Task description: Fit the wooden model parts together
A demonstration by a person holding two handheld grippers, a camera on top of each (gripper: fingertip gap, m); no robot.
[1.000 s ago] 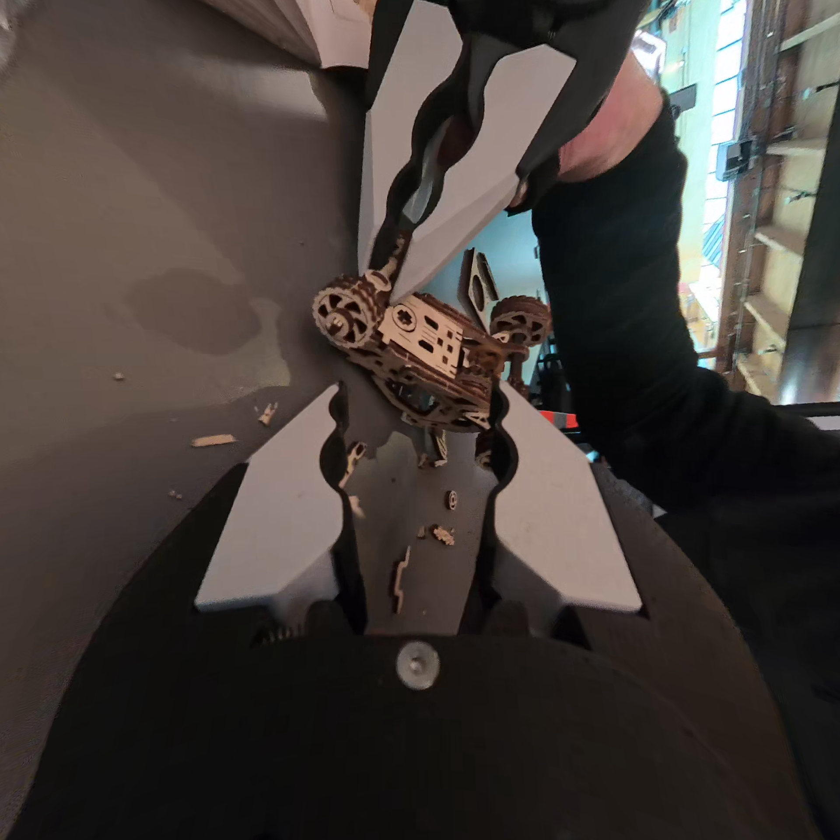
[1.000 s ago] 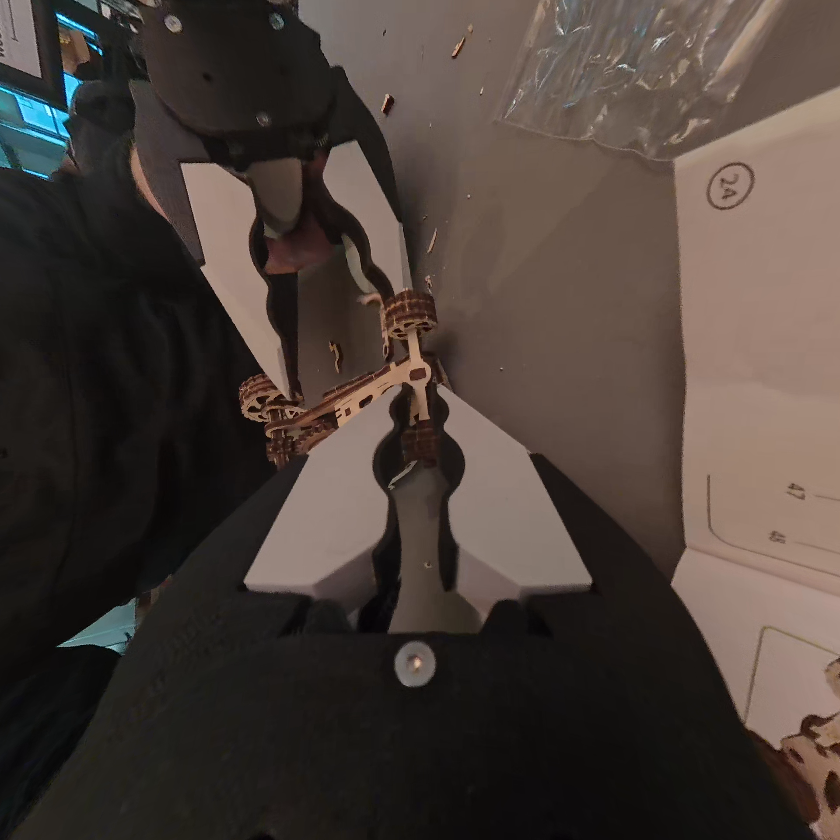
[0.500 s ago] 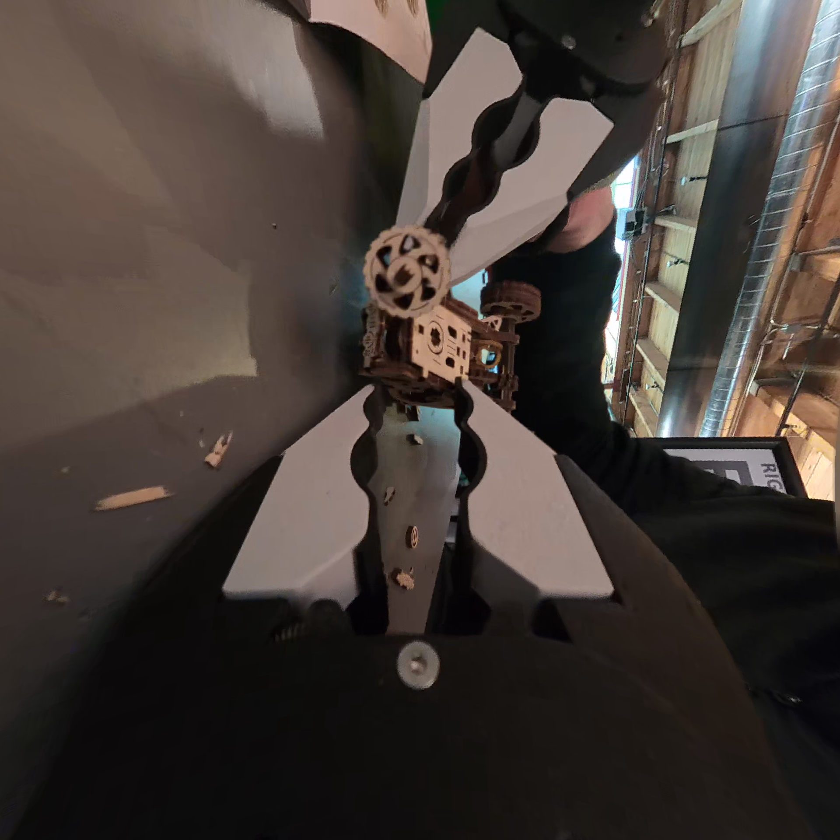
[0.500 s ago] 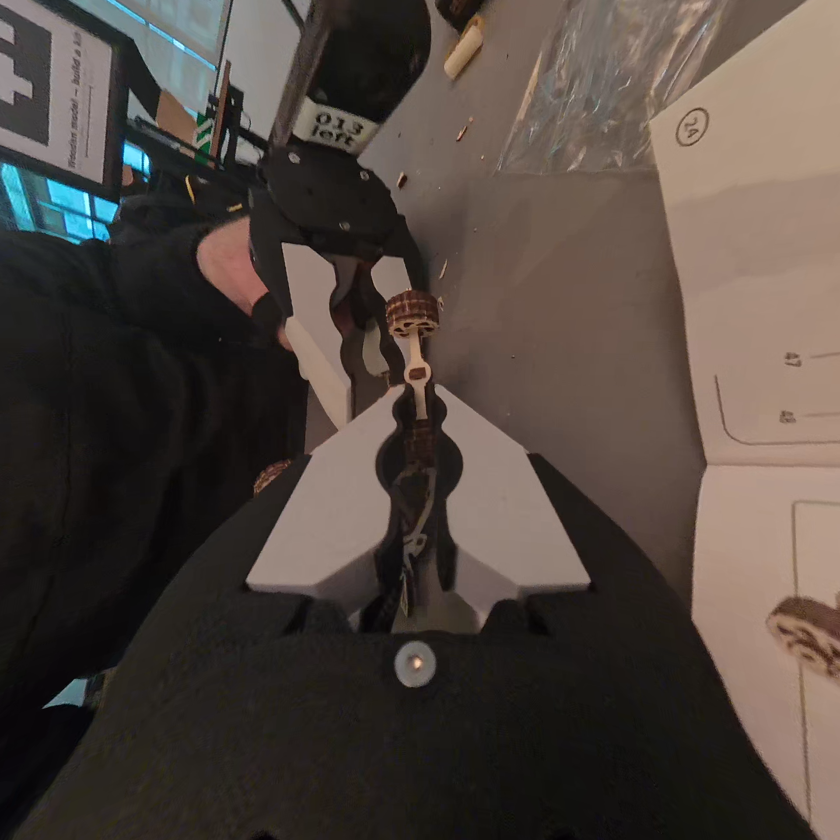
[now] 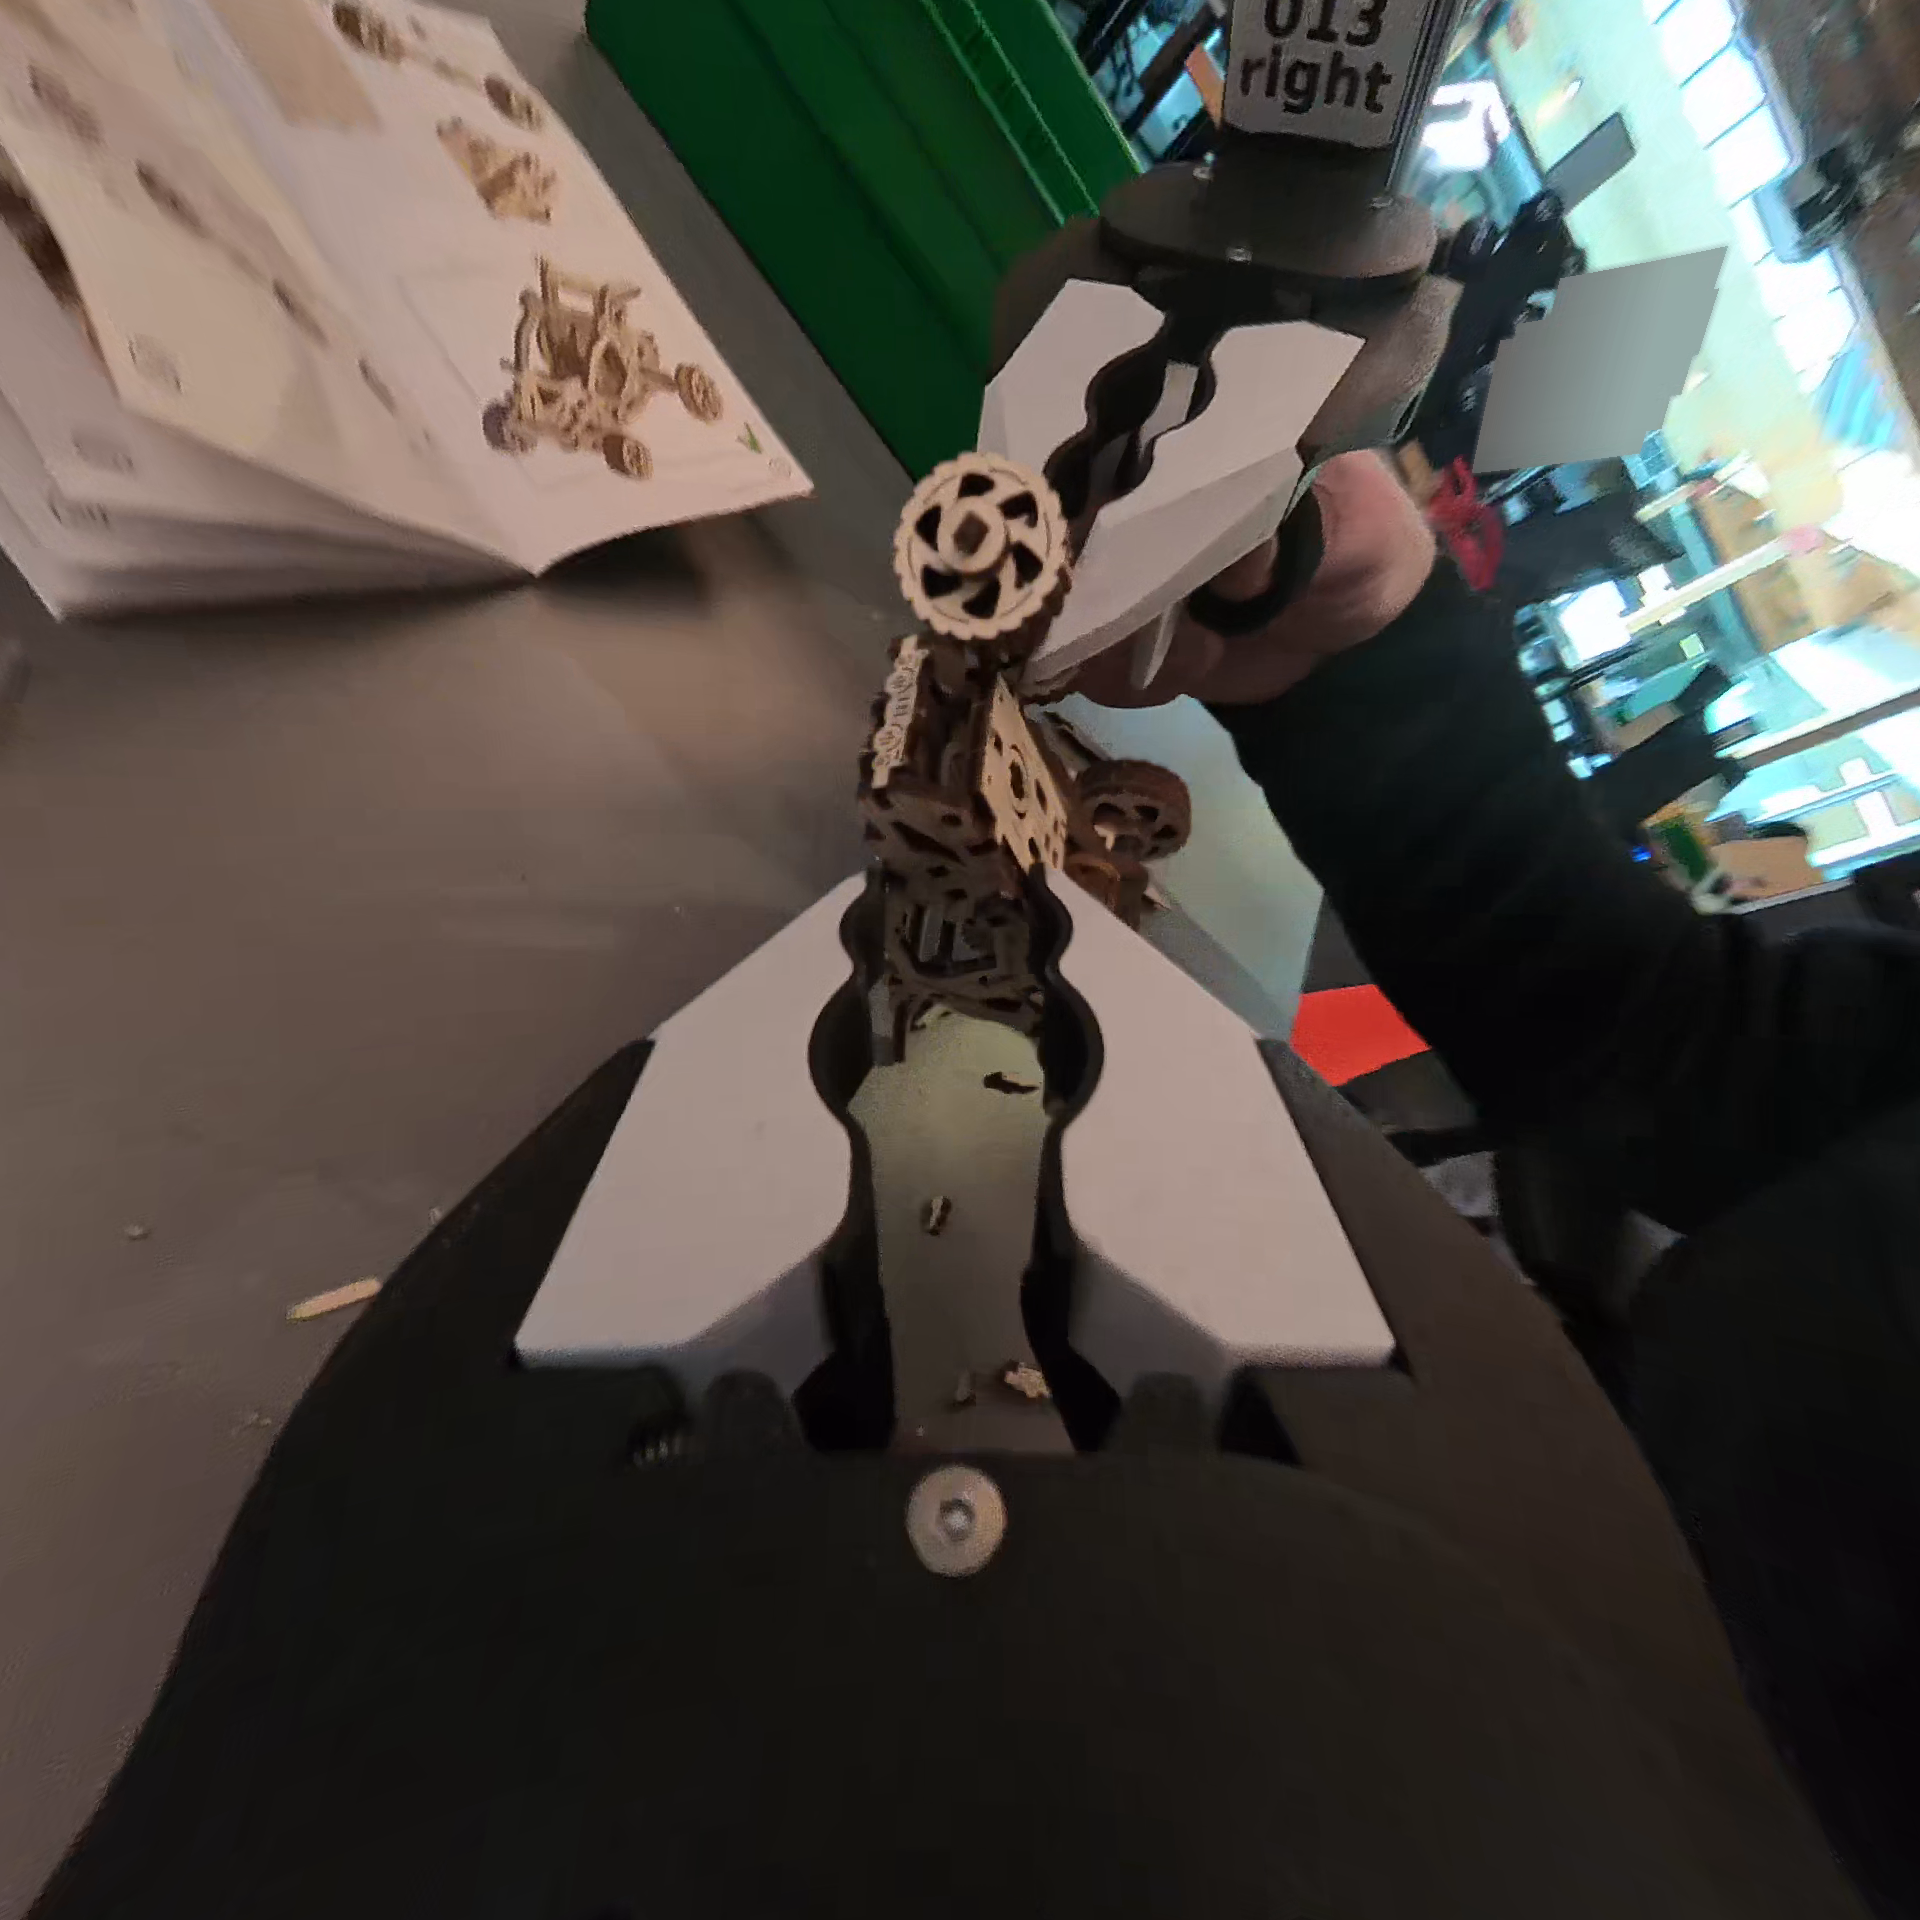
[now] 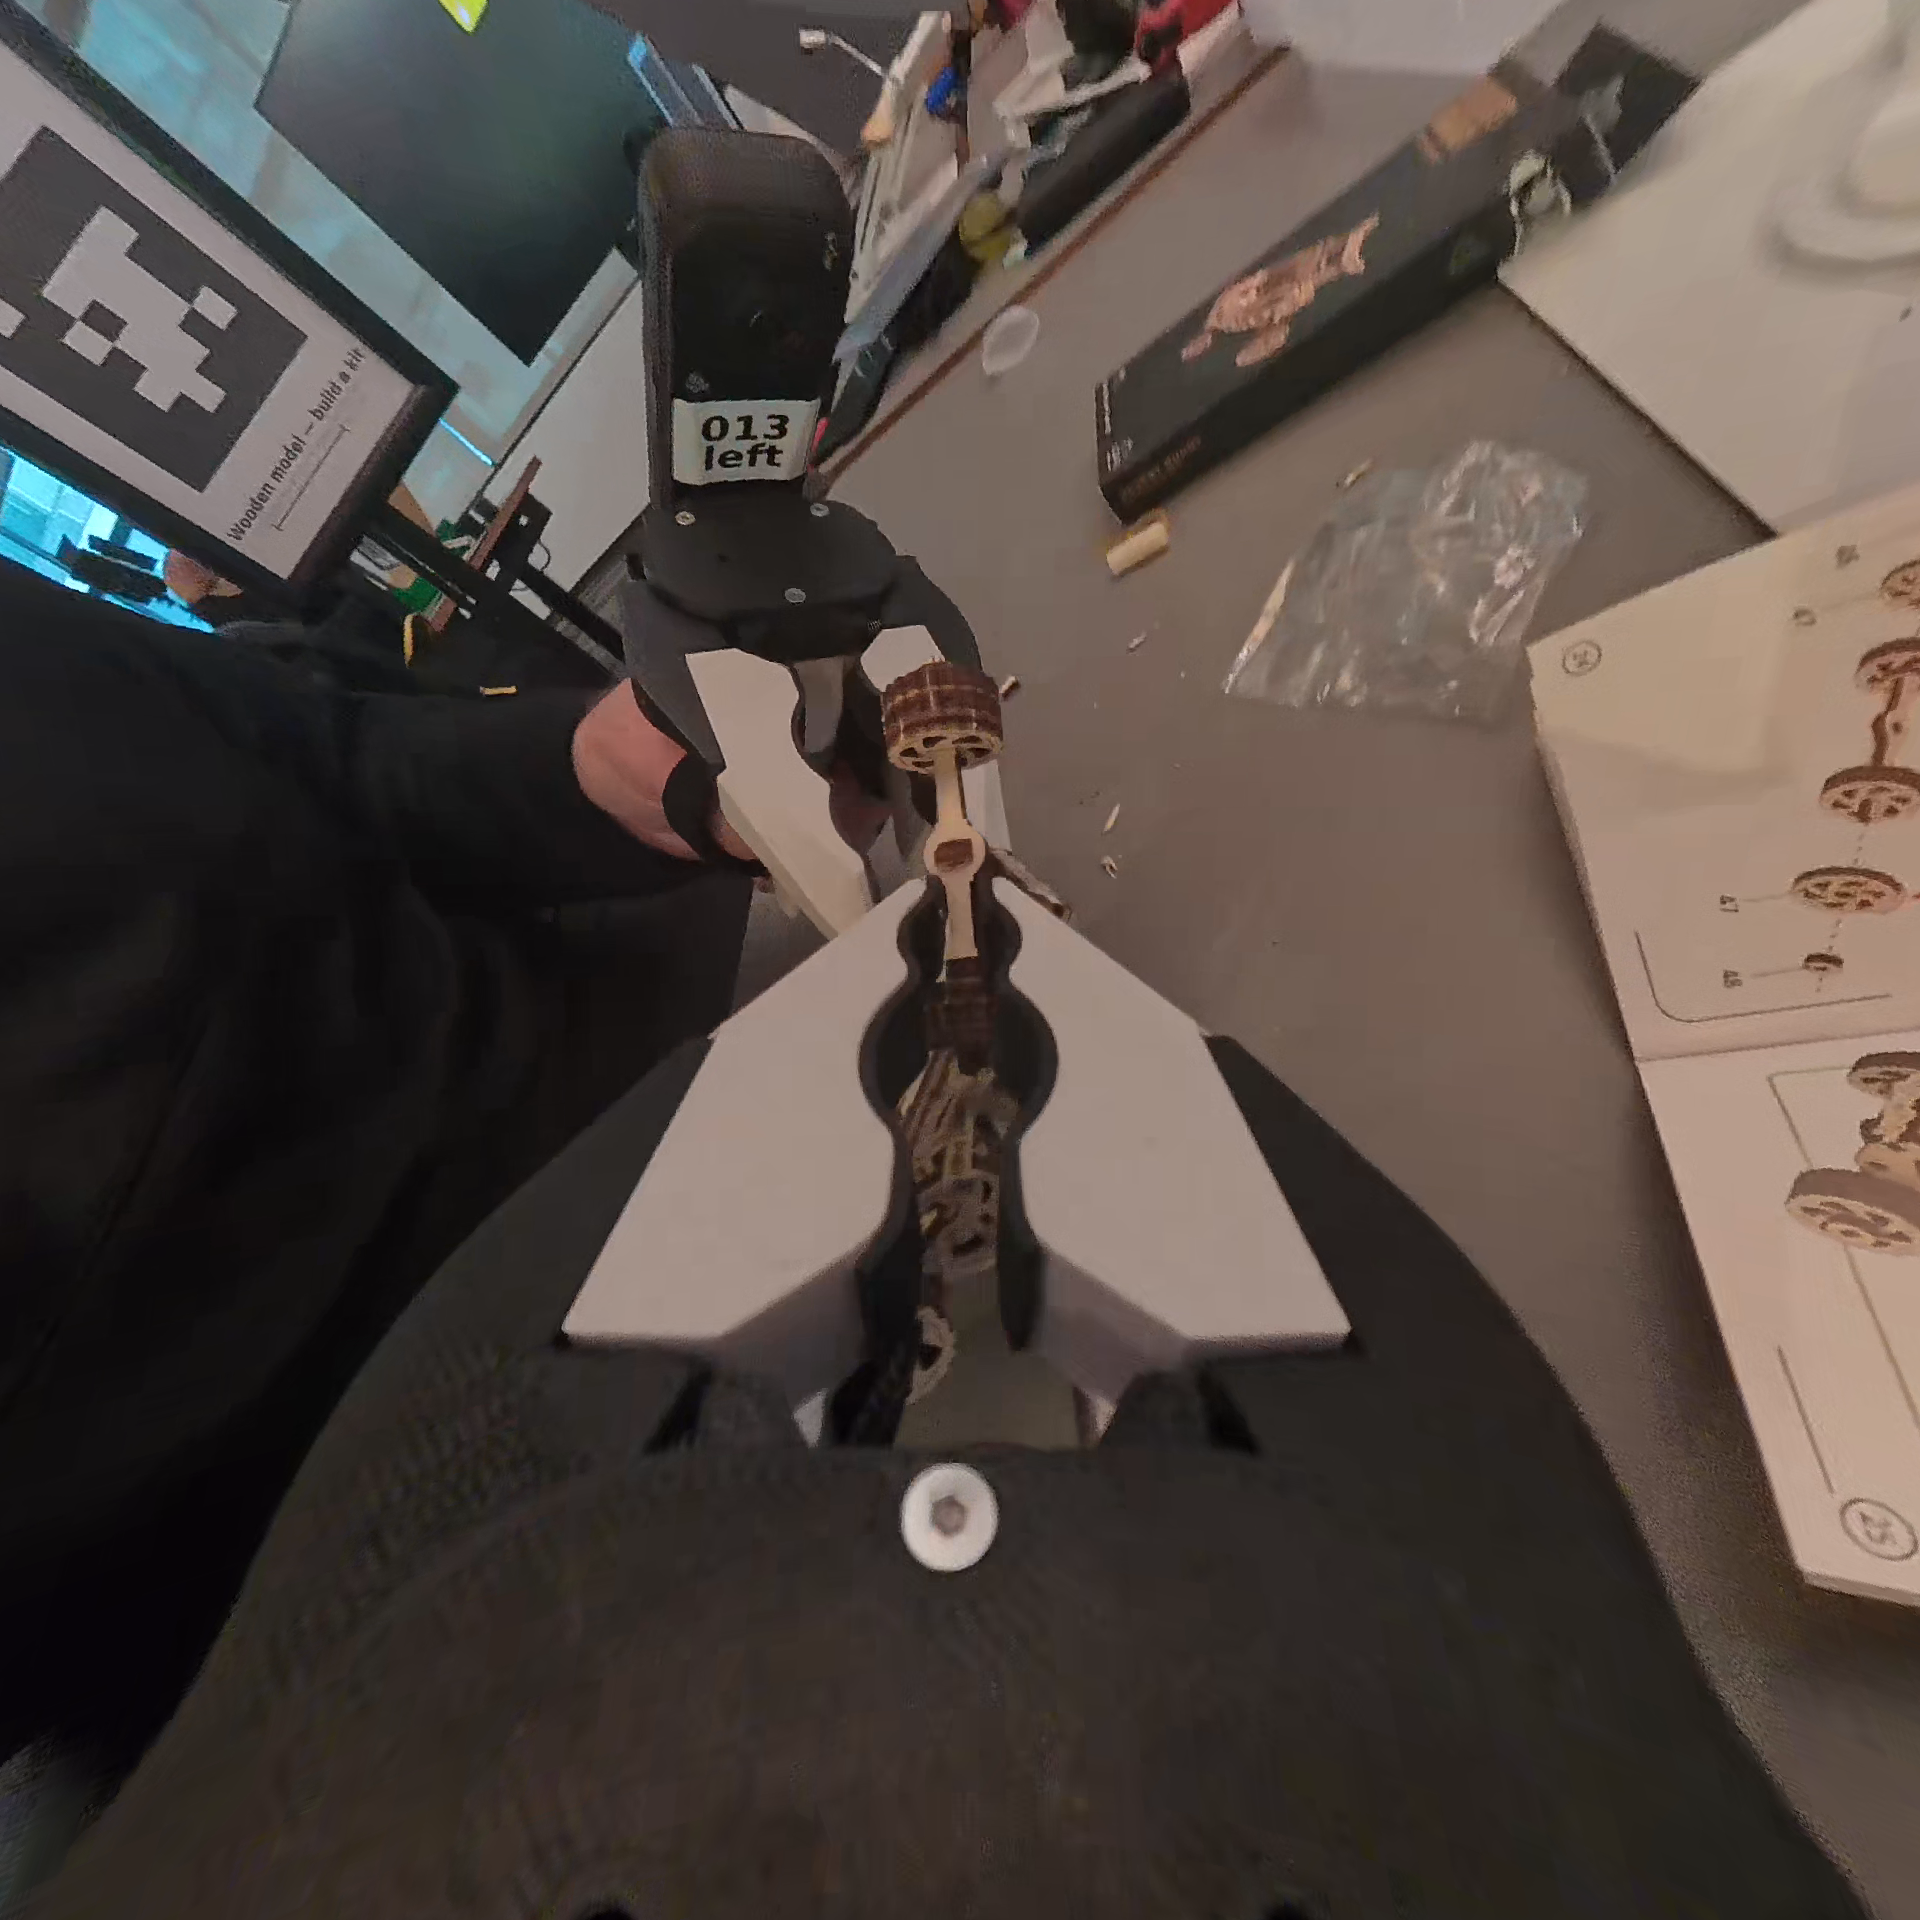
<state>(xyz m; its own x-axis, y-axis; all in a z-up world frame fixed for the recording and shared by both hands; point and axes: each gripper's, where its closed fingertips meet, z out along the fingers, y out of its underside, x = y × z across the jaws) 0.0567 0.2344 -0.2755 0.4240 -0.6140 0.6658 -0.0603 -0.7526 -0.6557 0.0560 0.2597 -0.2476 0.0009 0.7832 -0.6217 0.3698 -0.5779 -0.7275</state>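
Observation:
A wooden wheeled model is held between both grippers above the grey table. My left gripper is shut on the model's dark body. My right gripper is shut on the model's pale arm, which ends in a toothed wheel. In the left wrist view that wheel faces me at the top, with the right gripper reaching in behind it. In the right wrist view the left gripper sits beyond the wheel. A second wheel shows behind the body.
An open instruction booklet lies at the table's far left, also at right in the right wrist view. A green crate, a black box, a clear plastic bag and scattered wood chips lie around. Left and right tips are no more than a few centimetres apart.
My left gripper has closed from wide open onto the model's body. Both grippers have turned the model so its wheel now points up, with the table lying flat in view.

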